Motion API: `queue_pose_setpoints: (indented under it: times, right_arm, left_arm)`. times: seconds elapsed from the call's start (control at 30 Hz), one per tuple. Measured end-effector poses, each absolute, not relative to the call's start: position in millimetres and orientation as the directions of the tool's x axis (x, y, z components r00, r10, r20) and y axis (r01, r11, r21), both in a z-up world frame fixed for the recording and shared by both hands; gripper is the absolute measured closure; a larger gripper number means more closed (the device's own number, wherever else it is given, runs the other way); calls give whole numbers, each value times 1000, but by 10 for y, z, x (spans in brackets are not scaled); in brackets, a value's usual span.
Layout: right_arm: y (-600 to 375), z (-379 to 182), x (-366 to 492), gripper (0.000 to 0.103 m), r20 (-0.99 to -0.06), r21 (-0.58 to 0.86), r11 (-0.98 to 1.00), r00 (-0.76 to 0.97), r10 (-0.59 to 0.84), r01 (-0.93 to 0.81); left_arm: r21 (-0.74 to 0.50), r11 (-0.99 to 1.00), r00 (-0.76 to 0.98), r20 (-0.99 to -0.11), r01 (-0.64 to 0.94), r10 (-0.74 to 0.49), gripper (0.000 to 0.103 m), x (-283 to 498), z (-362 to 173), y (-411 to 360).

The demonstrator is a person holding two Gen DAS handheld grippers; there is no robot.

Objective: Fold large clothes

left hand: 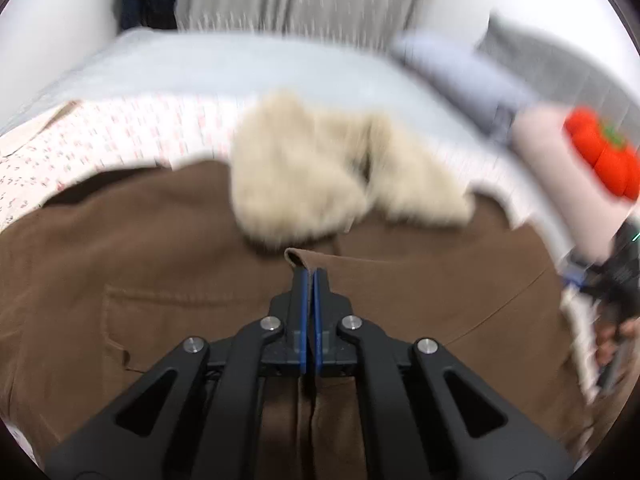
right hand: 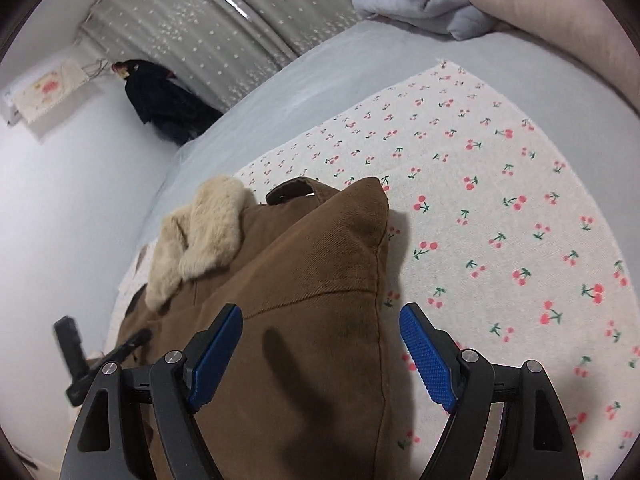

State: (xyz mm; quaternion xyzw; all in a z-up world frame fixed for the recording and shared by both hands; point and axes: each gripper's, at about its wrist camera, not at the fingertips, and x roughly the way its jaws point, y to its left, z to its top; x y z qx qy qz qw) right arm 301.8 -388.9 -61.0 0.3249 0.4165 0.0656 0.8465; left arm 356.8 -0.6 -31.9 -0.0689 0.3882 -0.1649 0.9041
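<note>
We see a brown coat (left hand: pixel 160 264) with a cream fur collar (left hand: pixel 304 176) laid on a cherry-print cloth (right hand: pixel 500 200), which covers part of a pale blue-grey bed sheet (right hand: pixel 320 80).

Left gripper (left hand: pixel 311 276): the jaws are pressed together, the blue pads nearly meeting. A brown front edge of the coat lies at the fingertips and a strip of brown fabric runs down between the fingers toward the camera, so we read this gripper as pinching the coat's edge just below the fur collar. The left wrist view is motion-blurred, and finer detail of the pinch cannot be told.

Right gripper (right hand: pixel 322 332): the jaws are spread wide. The right side edge of the coat, with its seam, lies between the two blue pads (right hand: pixel 428 360). The pads do not press on the fabric: the right pad stands clear over the cherry-print cloth and the left pad sits over the brown surface.

Coat position: in the right wrist view the collar lies toward the upper left, and one brown corner points up toward the middle of the cloth. A chest pocket outline shows in the left wrist view, left of the fingers.

Surroundings: a folded grey blanket (right hand: pixel 420 0) and a pinkish pillow (right hand: pixel 560 20) lie at the far side of the bed. A red tomato-shaped plush (left hand: pixel 604 156) rests on the pillow. A grey dotted curtain (right hand: pixel 224 24) hangs behind, and a dark garment (right hand: pixel 164 100) hangs beside the white wall (right hand: pixel 60 200).
</note>
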Motion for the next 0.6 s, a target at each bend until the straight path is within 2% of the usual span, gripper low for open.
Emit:
queue_pose_setpoints:
  times: [0.1, 0.17, 0.23, 0.3, 0.33, 0.4, 0.47, 0.53, 0.57, 0.6]
  right_arm:
    - [-3941, -646, 3075, 20, -648, 621, 766, 658, 383, 166]
    - [-3999, -691, 3148, 20, -638, 642, 746, 663, 391, 178]
    - [-4049, -772, 3262, 20, -631, 669, 716, 660, 407, 198]
    - [-4066, -840, 3374, 20, -627, 686, 695, 659, 416, 214]
    - [-4061, -885, 3464, 23, -621, 701, 678, 656, 429, 220]
    - [-4040, -931, 3567, 81, -607, 719, 659, 662, 440, 222]
    - [-3989, -823, 3578, 90, -623, 669, 705, 695, 360, 234]
    - [-3932, -644, 3464, 90, -597, 590, 781, 762, 252, 204]
    - [-3921, -677, 3480, 91, -631, 538, 809, 749, 201, 236]
    - [-3929, -825, 3547, 90, -706, 472, 830, 691, 153, 298]
  left_arm:
    - [-234, 956, 707, -646, 175, -288, 100, 3550, -205, 145]
    - [-200, 972, 689, -687, 127, -231, 100, 3661, -333, 211]
    - [-212, 970, 638, -732, 119, -238, 100, 3747, -526, 243]
    - [-202, 973, 634, -739, 115, -228, 100, 3789, -634, 236]
    - [-206, 972, 636, -737, 113, -230, 100, 3794, -646, 223]
    - [-239, 964, 640, -724, 115, -256, 99, 3817, -655, 226]
    - [-281, 948, 654, -691, 149, -307, 99, 3774, -580, 232]
    - [-238, 957, 677, -678, 165, -285, 103, 3786, -592, 140]
    - [-177, 975, 673, -705, 136, -222, 103, 3849, -682, 112]
    - [-144, 982, 654, -732, 121, -188, 103, 3912, -783, 85]
